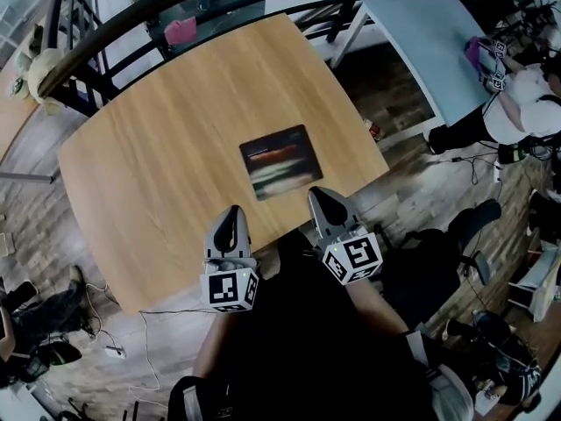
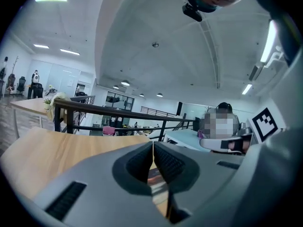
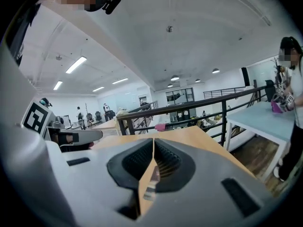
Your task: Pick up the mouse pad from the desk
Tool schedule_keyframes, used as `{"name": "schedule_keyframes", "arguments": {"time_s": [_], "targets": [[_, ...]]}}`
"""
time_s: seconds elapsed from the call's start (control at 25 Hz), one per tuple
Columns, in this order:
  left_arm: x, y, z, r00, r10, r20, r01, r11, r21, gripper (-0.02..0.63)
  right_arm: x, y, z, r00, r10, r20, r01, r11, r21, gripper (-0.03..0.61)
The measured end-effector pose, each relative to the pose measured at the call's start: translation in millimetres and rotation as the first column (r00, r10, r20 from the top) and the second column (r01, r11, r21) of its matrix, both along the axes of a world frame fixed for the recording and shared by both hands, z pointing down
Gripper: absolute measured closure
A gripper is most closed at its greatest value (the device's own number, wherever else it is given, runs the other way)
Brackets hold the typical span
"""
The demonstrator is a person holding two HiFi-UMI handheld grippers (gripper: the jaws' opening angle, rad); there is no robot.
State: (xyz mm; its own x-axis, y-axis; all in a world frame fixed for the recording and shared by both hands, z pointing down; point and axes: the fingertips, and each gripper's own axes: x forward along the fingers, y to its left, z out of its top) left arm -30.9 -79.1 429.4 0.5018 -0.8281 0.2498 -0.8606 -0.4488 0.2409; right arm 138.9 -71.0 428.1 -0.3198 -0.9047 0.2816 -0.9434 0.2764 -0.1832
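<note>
The wooden desk (image 1: 149, 156) carries the mouse pad (image 1: 280, 161), lying flat towards your side. Your left gripper (image 1: 232, 210) and right gripper (image 1: 316, 193) hover at the near edge, both closed and empty, and flank the pad, likely so either can reach it.

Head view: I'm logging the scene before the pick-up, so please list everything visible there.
desk: one, light wood, centre of the view.
mouse pad: one, dark with a blurred print, flat on the desk toward its near edge.
railing: one, black, curving past the desk's far side.
pink thing: one, beyond the railing; too small to identify.
table: one, pale blue, top right.
person: one, white top, beside that table.
cables: a few, pale, on the floor, lower left.
left gripper: one, grey, fingers shut, empty, over the desk's near edge.
right gripper: one, grey, fingers shut, empty, by the mouse pad's near right corner.
</note>
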Motion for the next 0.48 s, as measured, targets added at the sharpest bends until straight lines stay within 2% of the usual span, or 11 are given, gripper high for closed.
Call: {"name": "schedule_keyframes", "arguments": {"time_s": [0.24,0.44,0.48], "targets": [[34,-27,29,1.000,-0.021,0.007,0.022,0.998,-0.057,0.589,34,-38,45,0.999,-0.034,0.006,0.034,0.994,-0.107,0.546],[60,-45,69,0.999,-0.035,0.016,0.037,0.991,-0.130,0.588,52,-59,90,0.997,-0.075,0.009,0.075,0.975,-0.209,0.540],[63,-48,81,0.999,-0.035,0.029,0.039,0.987,-0.154,0.588,55,-62,102,0.997,-0.081,0.014,0.082,0.967,-0.241,0.488]]}}
